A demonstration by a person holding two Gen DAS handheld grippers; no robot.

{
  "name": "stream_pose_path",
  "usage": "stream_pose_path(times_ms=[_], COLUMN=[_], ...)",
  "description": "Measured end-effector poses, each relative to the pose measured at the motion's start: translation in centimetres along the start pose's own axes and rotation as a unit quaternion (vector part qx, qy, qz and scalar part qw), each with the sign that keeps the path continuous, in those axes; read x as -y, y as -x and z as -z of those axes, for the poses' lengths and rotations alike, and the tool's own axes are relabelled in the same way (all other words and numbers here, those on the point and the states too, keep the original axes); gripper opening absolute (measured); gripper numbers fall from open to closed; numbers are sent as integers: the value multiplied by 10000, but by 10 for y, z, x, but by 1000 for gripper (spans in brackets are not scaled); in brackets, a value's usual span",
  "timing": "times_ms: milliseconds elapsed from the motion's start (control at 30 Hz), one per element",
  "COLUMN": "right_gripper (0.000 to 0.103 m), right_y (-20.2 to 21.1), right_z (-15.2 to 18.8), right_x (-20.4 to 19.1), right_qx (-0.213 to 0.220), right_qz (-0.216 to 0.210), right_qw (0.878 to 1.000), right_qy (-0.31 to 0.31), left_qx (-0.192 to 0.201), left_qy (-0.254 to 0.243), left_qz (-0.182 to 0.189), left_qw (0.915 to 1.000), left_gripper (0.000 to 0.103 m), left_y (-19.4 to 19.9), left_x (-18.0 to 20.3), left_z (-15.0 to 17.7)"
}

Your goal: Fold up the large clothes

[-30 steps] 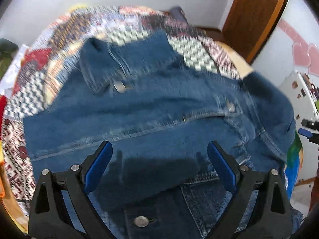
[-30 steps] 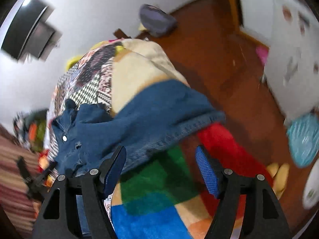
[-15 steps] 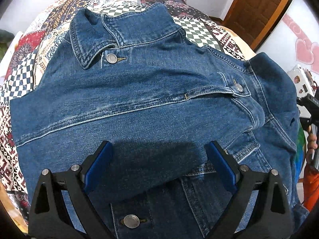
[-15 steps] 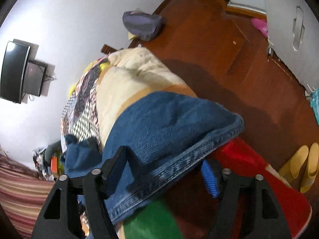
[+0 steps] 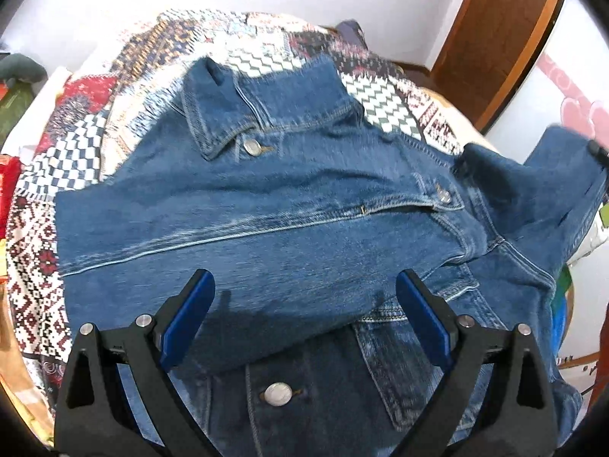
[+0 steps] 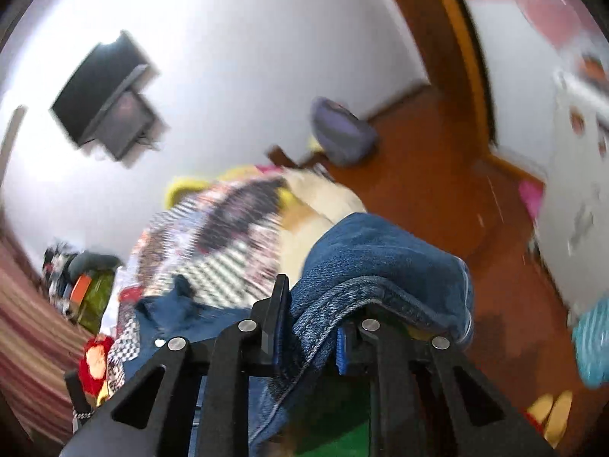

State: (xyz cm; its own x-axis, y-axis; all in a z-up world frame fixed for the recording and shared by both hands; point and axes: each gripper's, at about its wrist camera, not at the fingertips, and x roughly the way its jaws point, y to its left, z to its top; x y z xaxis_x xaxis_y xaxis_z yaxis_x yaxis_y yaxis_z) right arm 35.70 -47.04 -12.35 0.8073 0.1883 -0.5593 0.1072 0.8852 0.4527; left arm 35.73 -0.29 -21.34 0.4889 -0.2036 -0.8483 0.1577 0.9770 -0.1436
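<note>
Blue denim jacket point(image 5: 289, 221) lay front-up on the patchwork-quilted bed point(image 5: 76, 175), collar at the far end, one sleeve already folded across the chest. Your left hand-held gripper point(image 5: 304, 316) hovered over the lower front, jaws wide apart, holding nothing. Your right hand-held gripper point(image 6: 310, 327) was clamped on the cuff end of the other denim sleeve point(image 6: 380, 266), lifted off the bed's right side; in the left wrist view that sleeve point(image 5: 552, 190) showed raised at the right.

Step in hand looked like folding this second sleeve across. To do it well you needed to carry the cuff over the body in one sweep and lay it flat, parallel to the first sleeve. Stiff denim would likely bunch at the shoulder seam, so pinning the chest with the free left gripper would have helped. Release only once the cuff rested on cloth.
</note>
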Motion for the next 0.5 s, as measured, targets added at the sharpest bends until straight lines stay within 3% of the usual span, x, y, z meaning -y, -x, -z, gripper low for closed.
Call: stream_pose_path(times_ms=[133,300,500], right_gripper=[13,12,12], right_y=[21,3,-66], right_z=[-13,-11,28], right_x=[-68,-147,-227], right_qx=[196,70,-898], right_qz=[-405,-809,-1243], right_qw=[9966,9901,9783], right_qy=[688,1145,1392], left_qx=[289,732,1052], left_qy=[3,12,184], left_qz=[-59,-224,-354], left_qw=[9996,9971,9937], left_gripper=[97,97,97], left_y=[25,64,102], left_x=[-8,-23,-51], left_z=[3,11,28])
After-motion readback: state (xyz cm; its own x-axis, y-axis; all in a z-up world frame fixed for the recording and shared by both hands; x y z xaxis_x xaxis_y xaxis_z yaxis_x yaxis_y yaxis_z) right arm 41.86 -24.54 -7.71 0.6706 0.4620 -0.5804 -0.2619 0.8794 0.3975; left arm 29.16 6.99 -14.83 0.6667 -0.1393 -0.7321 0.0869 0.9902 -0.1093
